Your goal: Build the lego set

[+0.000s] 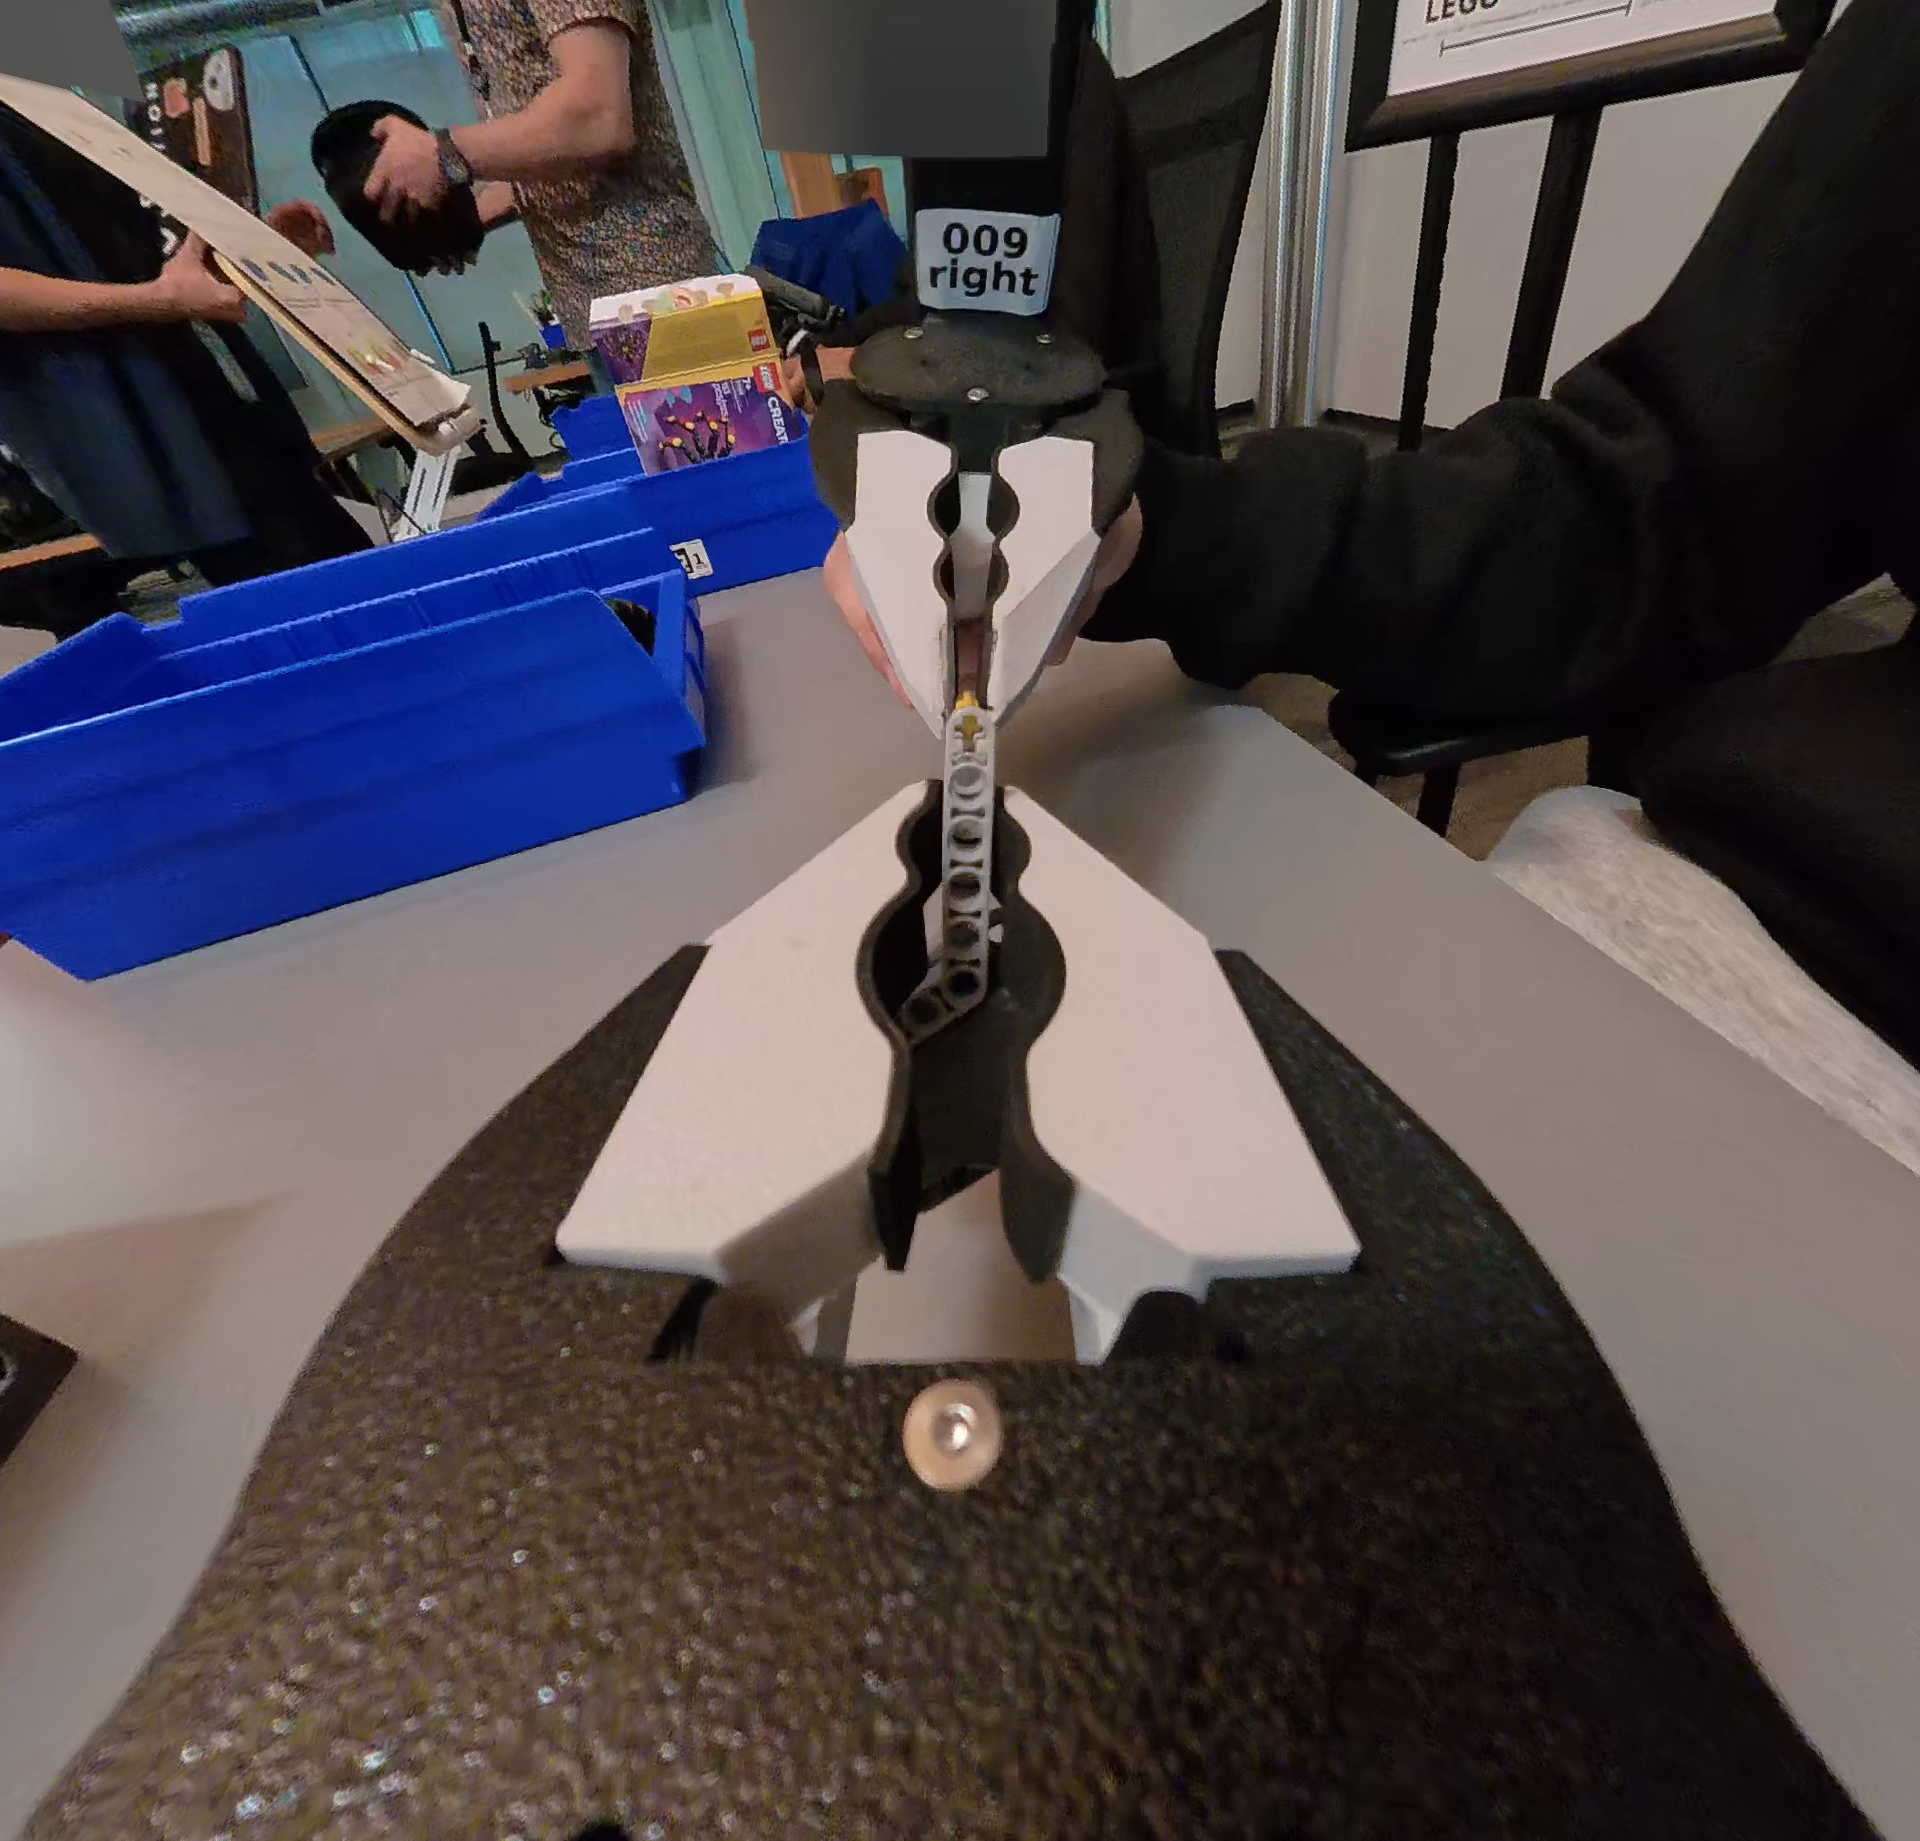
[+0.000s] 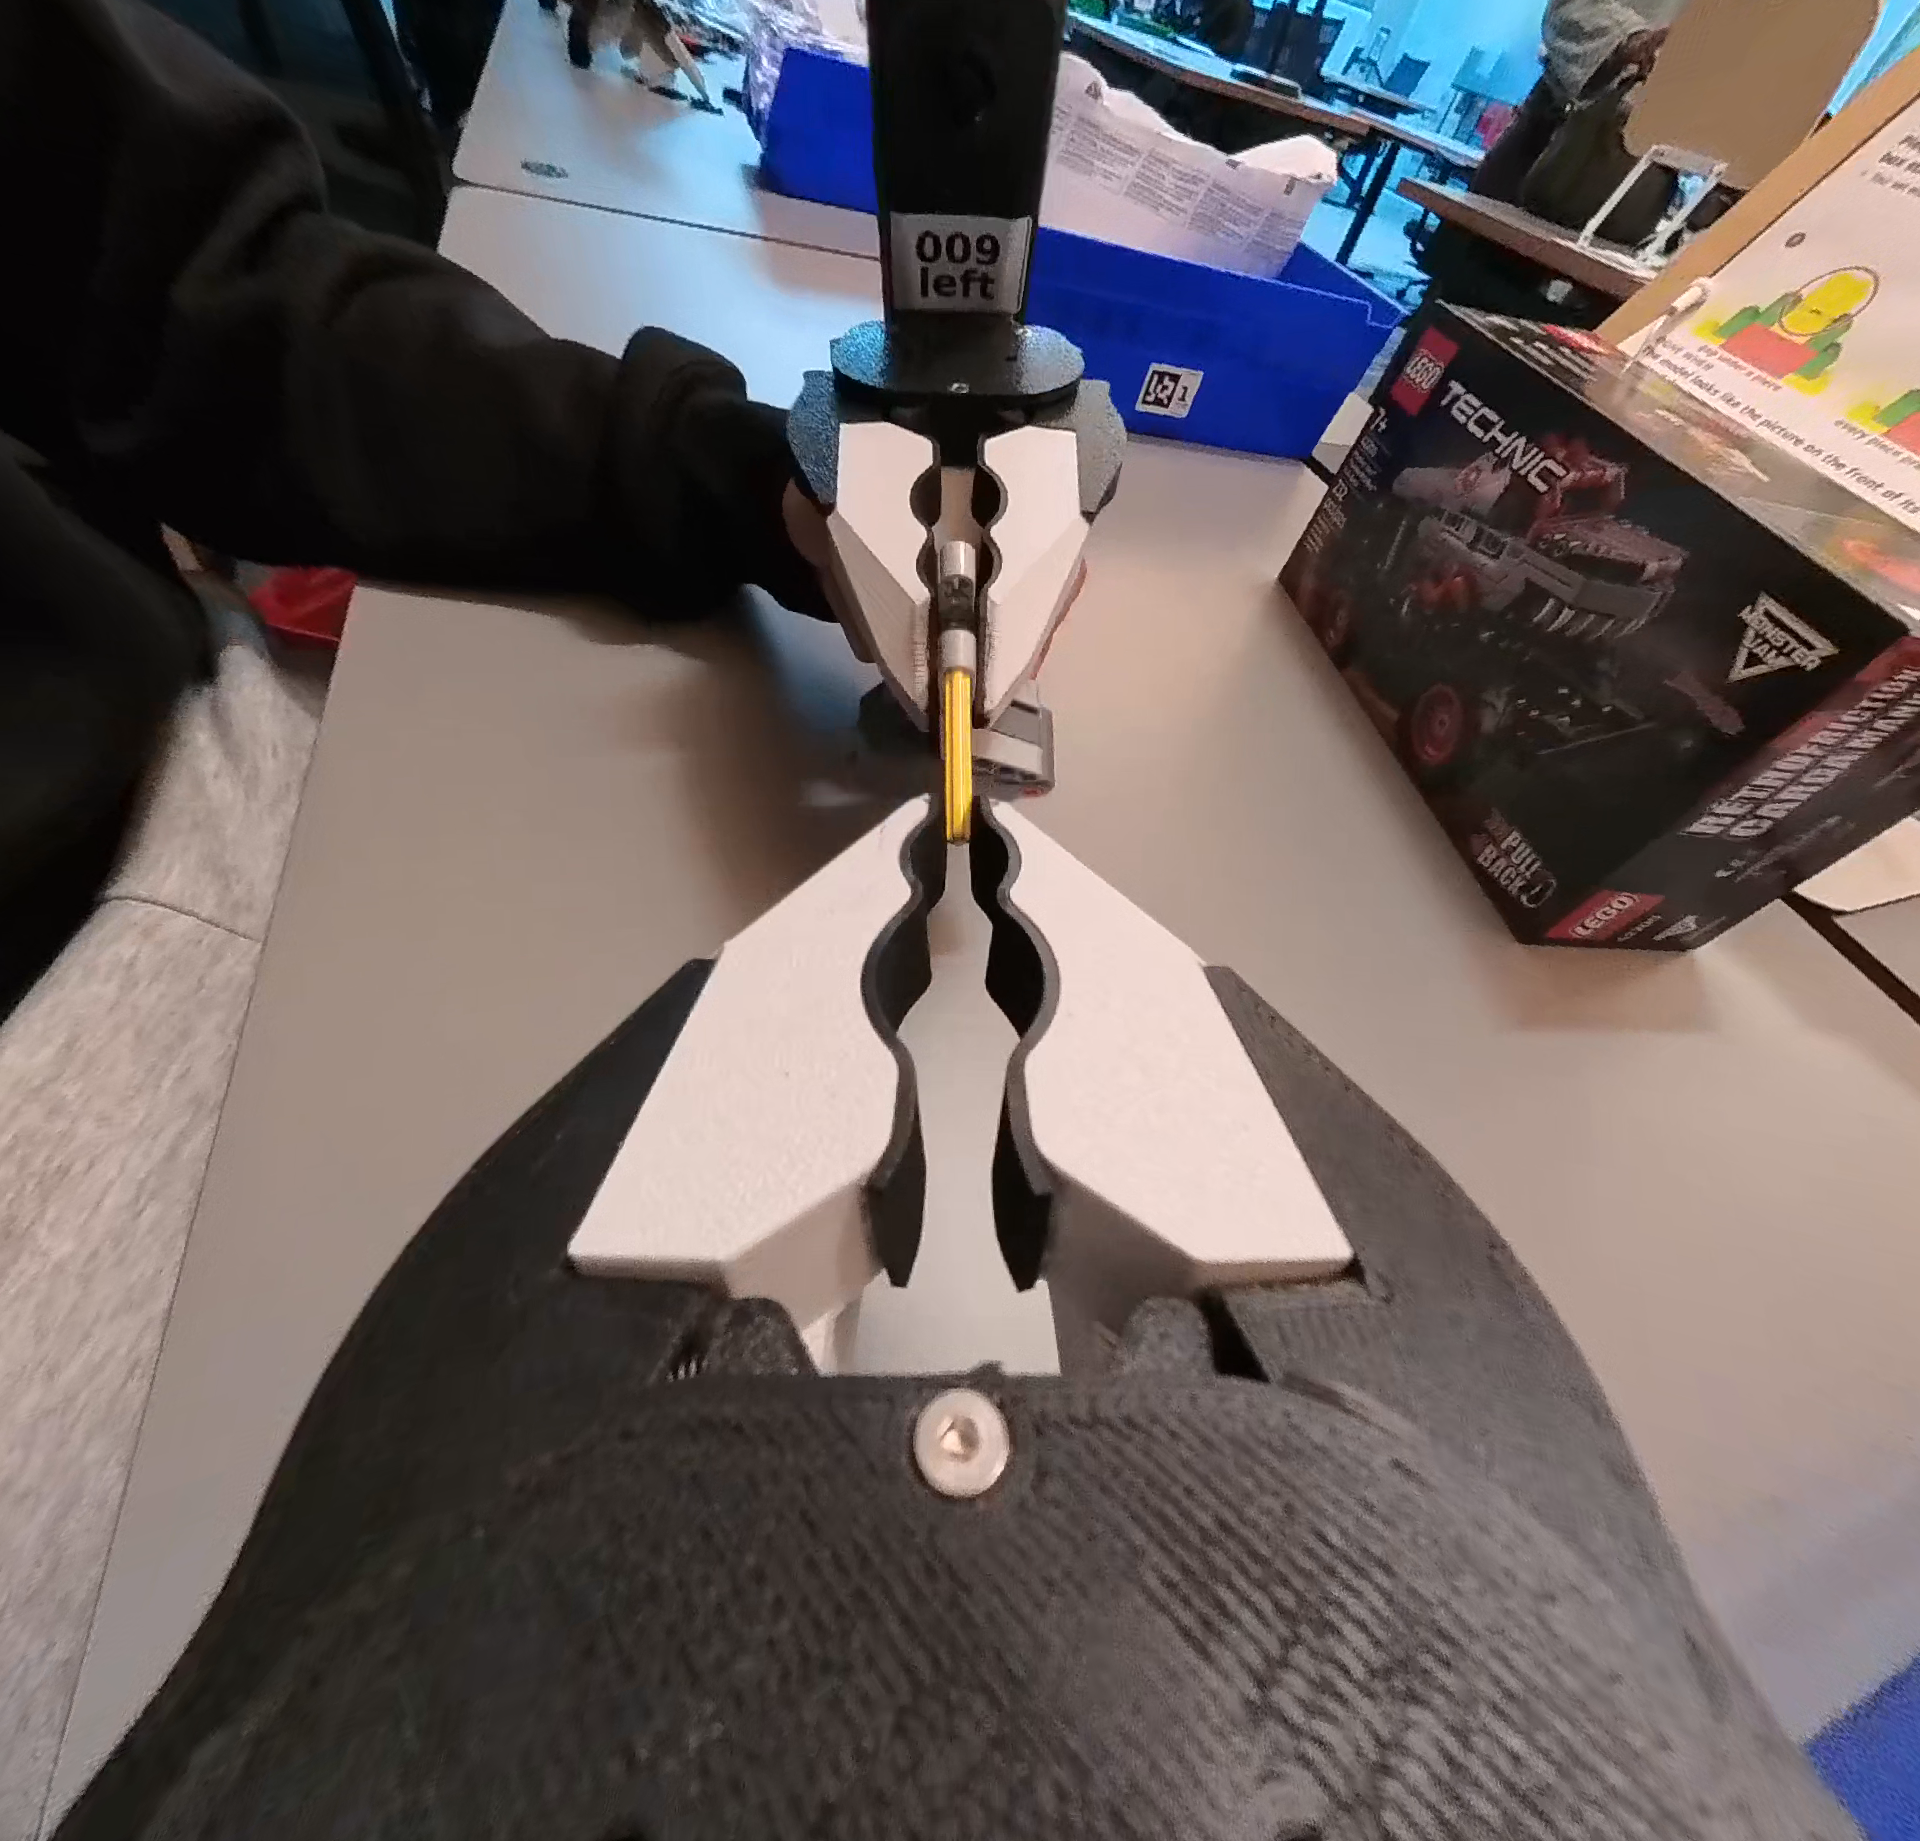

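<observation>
The left gripper (image 1: 961, 804) clamped a stiff, light grey liftarm (image 1: 964, 887); the right gripper (image 2: 961, 835) pinched its slippery yellow axle (image 2: 958, 752) (best gripped near the end).

Grey table (image 1: 1403, 960), black chair (image 1: 1195, 233)

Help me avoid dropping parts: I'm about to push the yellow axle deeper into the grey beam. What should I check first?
1. Left gripper shut on the grey beam: ok.
2. Right gripper shut on the yellow axle: ok.
3. Axle tip sits in the beam's end cross hole: ok.
4. How deep the axle is seated: cannot tell.
5. Both parts held above the table: ok.
6. Set box apart from both grippers: ok.
</observation>
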### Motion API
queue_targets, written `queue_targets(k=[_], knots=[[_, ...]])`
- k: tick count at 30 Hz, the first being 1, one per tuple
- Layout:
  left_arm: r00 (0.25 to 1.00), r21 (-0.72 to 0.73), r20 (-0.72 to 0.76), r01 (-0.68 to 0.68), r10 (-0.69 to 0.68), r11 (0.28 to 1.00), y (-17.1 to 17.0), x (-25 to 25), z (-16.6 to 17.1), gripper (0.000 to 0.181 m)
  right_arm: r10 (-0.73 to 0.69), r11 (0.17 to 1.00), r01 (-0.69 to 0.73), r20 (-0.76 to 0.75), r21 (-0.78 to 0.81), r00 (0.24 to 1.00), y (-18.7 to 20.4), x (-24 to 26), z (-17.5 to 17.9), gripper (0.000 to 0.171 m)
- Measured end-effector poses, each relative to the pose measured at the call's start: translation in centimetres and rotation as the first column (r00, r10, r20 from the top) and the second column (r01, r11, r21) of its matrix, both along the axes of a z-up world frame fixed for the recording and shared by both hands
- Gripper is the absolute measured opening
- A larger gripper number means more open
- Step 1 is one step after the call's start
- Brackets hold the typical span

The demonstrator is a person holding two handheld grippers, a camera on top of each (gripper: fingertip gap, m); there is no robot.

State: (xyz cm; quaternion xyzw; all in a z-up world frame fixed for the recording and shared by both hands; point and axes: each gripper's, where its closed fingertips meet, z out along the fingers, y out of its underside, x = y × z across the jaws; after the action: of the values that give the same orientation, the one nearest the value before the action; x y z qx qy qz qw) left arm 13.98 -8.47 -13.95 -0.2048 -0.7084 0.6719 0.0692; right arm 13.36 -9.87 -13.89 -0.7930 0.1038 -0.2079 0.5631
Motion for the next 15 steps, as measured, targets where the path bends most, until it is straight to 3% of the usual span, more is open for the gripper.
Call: queue_targets(k=[8,15], knots=[[1.000,-0.004,0.001,-0.019,0.019,1.000,-0.1,0.3,0.3,0.005,-0.024,0.999,0.024,0.002,-0.023,1.000,-0.1,0.2,0.1,0.004],[0.991,0.091,0.111,-0.082,0.071,0.992,-0.5,0.4,-1.1,0.005,-0.076,0.980,0.080,0.028,-0.182,0.997,-0.1,0.6,-1.0,0.004]])
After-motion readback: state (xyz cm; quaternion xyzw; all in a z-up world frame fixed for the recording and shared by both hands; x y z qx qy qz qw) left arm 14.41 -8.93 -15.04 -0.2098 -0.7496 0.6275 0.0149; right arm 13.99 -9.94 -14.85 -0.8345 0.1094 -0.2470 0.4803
